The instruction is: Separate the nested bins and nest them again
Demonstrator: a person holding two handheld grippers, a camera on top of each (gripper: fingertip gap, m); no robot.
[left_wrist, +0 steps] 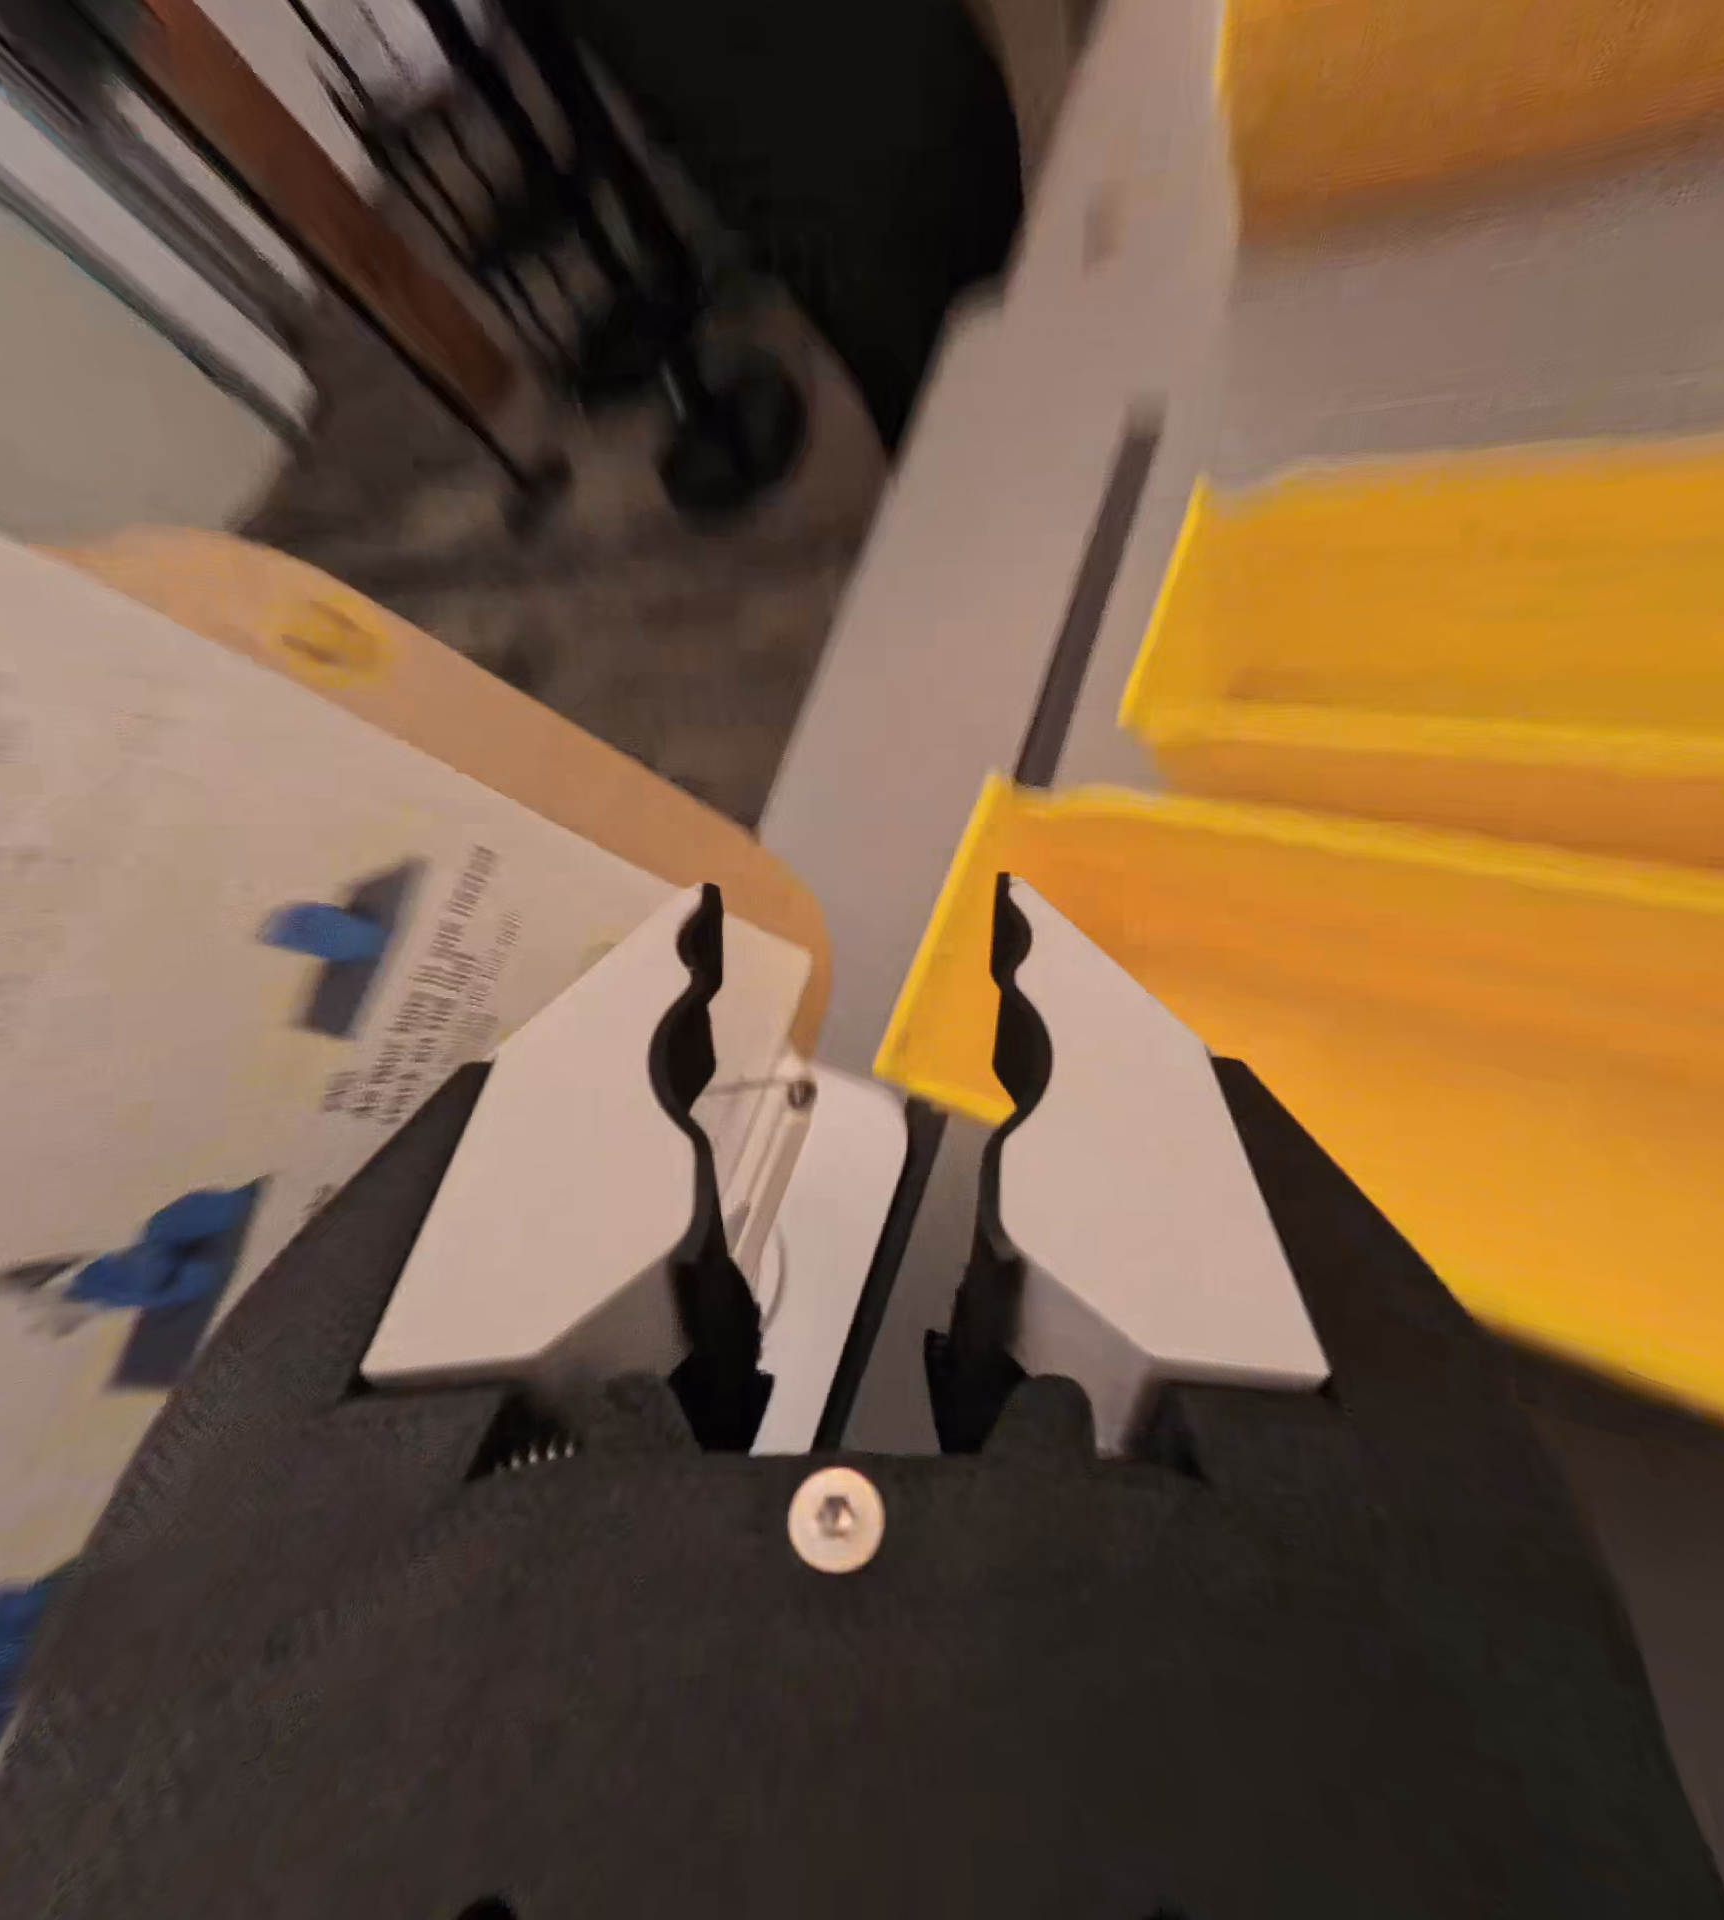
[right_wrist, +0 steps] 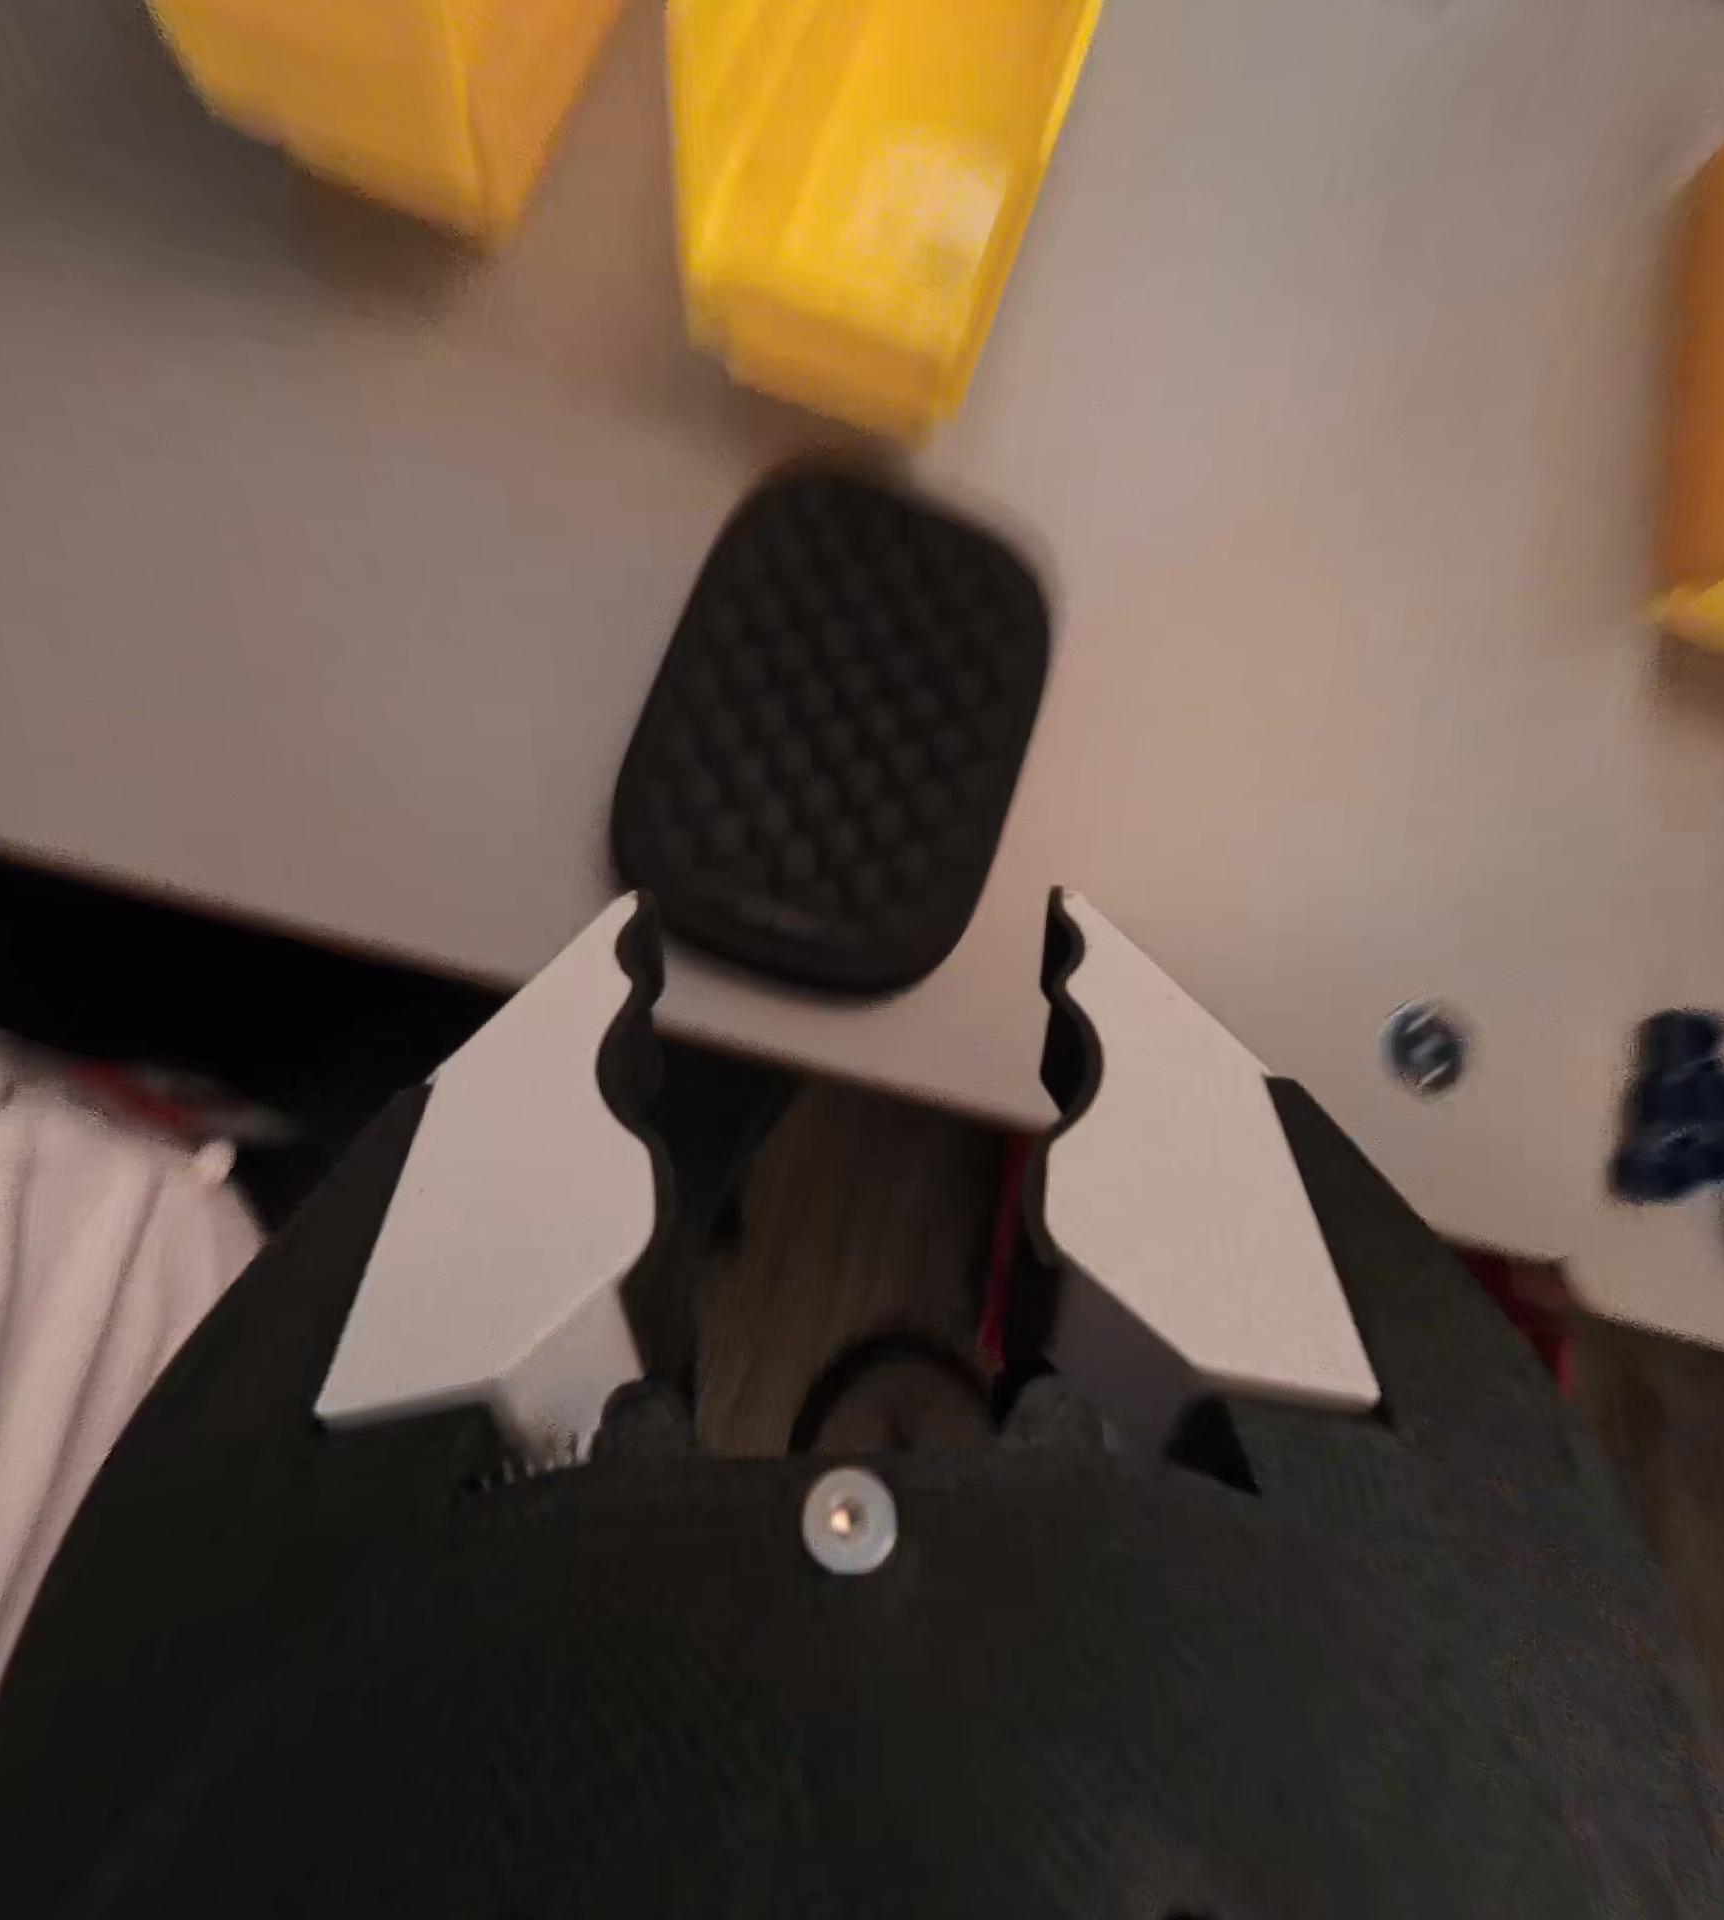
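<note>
With both the left gripper (left_wrist: 856, 894) and right gripper (right_wrist: 845, 904) spread and holding nothing, the yellow bins (left_wrist: 1409, 935) lie apart on the table (right_wrist: 318, 623), so renesting probably needs a firm rim pinch and square alignment.

Plain yellow plastic bins (left_wrist: 1460, 987) are shown w/o pattern on a pale grey-white tabletop (right_wrist: 318, 520). A black rounded pad w/ quilted bump pattern (right_wrist: 827, 748) is seen near the table edge. Gripper fingers (right_wrist: 515, 1164) are shown white, w/ black wavy pads on a black body. A white printed sheet (left_wrist: 162, 831) bears blue tape pieces (left_wrist: 318, 930), backed by tan cardboard (left_wrist: 525, 727). Small blue items (right_wrist: 1679, 1101) are blurred.
</note>
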